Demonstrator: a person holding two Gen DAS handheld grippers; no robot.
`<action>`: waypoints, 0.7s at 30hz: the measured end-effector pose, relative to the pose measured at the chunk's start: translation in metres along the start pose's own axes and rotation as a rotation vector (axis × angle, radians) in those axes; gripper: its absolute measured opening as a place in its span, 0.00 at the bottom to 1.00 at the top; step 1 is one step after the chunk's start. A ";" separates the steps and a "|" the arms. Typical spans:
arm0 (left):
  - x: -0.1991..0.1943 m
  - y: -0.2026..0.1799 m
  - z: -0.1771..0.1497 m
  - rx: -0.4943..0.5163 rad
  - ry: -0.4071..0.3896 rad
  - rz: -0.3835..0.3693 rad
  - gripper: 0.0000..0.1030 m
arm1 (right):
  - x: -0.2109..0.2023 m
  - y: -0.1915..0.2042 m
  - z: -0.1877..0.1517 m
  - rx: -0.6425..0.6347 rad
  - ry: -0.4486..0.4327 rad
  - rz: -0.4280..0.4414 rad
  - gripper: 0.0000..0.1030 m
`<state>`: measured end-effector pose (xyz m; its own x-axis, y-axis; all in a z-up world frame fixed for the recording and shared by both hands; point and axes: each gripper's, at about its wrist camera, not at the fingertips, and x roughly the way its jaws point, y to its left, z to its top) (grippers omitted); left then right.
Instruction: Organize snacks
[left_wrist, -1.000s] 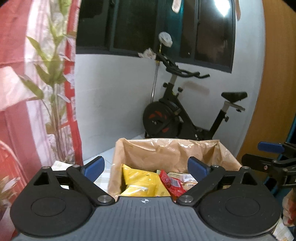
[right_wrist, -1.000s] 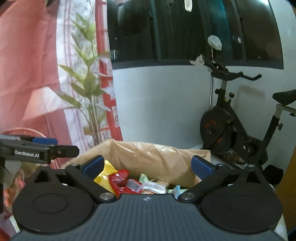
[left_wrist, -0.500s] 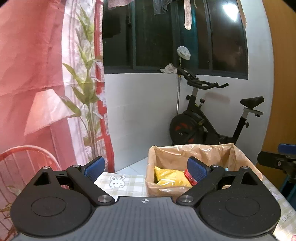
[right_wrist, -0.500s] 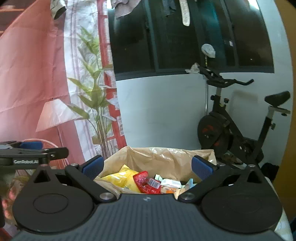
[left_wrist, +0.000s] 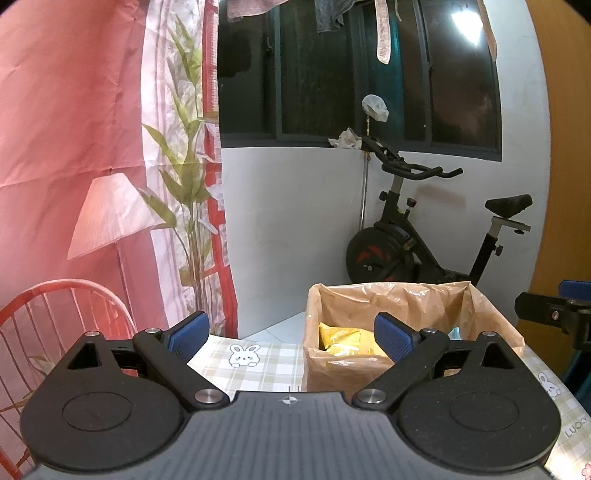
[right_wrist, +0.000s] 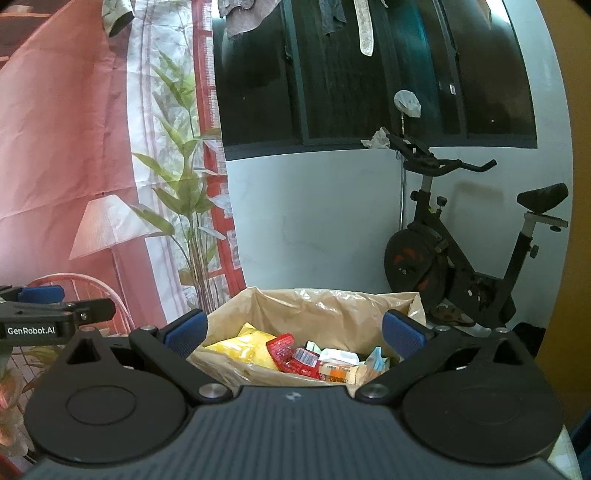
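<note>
A brown box lined with tan plastic (left_wrist: 402, 306) (right_wrist: 314, 314) stands on the checked tablecloth (left_wrist: 258, 365). Inside lie a yellow snack bag (left_wrist: 340, 339) (right_wrist: 245, 349), a red packet (right_wrist: 291, 356) and several small wrappers (right_wrist: 340, 363). My left gripper (left_wrist: 291, 332) is open and empty, held back from the box and a little to its left. My right gripper (right_wrist: 293, 332) is open and empty too, hovering over the near side of the box. Each gripper shows at the edge of the other's view: the right one (left_wrist: 554, 314), the left one (right_wrist: 48, 314).
An exercise bike (left_wrist: 417, 236) (right_wrist: 461, 243) stands by the white wall behind the table. A red wire chair (left_wrist: 55, 325) is at the left, in front of a pink curtain with a plant print (left_wrist: 184, 184). The tablecloth carries bunny prints (left_wrist: 242, 356).
Both grippers have drawn back and risen away from the box, the left one more and toward the left. The tablecloth and the red chair have come into the left wrist view.
</note>
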<state>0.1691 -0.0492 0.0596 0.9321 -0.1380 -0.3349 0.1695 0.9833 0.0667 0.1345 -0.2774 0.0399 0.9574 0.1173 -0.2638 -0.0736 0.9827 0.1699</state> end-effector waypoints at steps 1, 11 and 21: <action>0.000 0.000 0.000 -0.002 0.000 0.001 0.94 | 0.000 0.000 0.000 -0.001 0.000 0.000 1.00; -0.003 0.003 0.000 -0.012 -0.005 0.006 0.94 | -0.002 -0.001 0.000 -0.003 -0.005 0.002 1.00; -0.004 0.002 0.001 -0.017 -0.002 0.000 0.94 | -0.001 -0.001 0.000 -0.004 -0.003 0.001 1.00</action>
<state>0.1659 -0.0468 0.0618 0.9328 -0.1381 -0.3330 0.1639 0.9852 0.0506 0.1335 -0.2782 0.0404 0.9582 0.1176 -0.2607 -0.0754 0.9832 0.1661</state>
